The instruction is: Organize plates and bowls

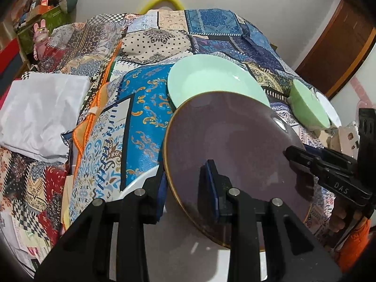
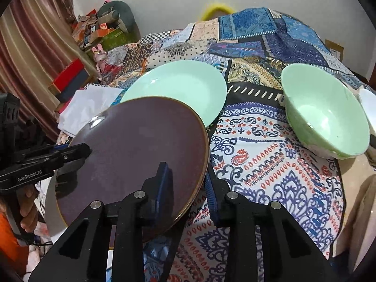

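The round, dark purple glazed plate with a brown rim [image 2: 131, 155] was held between both tools, tilted, its far edge overlapping the pale mint-green shallow plate [image 2: 181, 89] that lay just beyond it on the patchwork-cloth table [image 2: 270, 164]. The left tool [image 1: 185, 188] was closed across the purple plate's left rim. The right tool [image 2: 185, 183] straddled the opposite rim, one pad on top, one under; whether it pinched fully I could not tell. The light green bowl [image 2: 322, 115] sat to the right, nearer the right tool. Readable lettering: "GenRobot.AI" and "DAS" on the tool bodies.
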`<state>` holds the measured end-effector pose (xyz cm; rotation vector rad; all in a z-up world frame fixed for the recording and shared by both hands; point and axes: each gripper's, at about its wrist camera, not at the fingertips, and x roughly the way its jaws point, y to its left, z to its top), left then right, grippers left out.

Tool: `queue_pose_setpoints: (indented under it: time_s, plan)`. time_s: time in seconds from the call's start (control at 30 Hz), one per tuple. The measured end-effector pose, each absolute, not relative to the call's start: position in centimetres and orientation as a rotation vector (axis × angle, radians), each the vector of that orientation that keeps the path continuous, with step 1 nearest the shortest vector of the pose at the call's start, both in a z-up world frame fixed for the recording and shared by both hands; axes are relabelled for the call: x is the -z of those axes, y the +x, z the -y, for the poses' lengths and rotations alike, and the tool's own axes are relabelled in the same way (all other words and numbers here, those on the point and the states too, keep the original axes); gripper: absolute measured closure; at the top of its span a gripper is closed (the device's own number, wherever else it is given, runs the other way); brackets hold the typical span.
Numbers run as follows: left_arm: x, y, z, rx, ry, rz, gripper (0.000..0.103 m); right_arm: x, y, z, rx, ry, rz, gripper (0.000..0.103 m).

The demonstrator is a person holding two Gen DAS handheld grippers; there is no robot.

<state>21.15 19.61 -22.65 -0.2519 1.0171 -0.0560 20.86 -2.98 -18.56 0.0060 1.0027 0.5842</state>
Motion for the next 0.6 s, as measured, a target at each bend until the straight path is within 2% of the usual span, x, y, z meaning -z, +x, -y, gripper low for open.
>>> queue_pose_setpoints:
  time_s: [0.6]
  plan:
    - [17.7,17.3,-14.8,0.079,-0.220,-0.945,0.072,14.4,17.6,7.5,-0.569,0.042,-0.913,0.076]
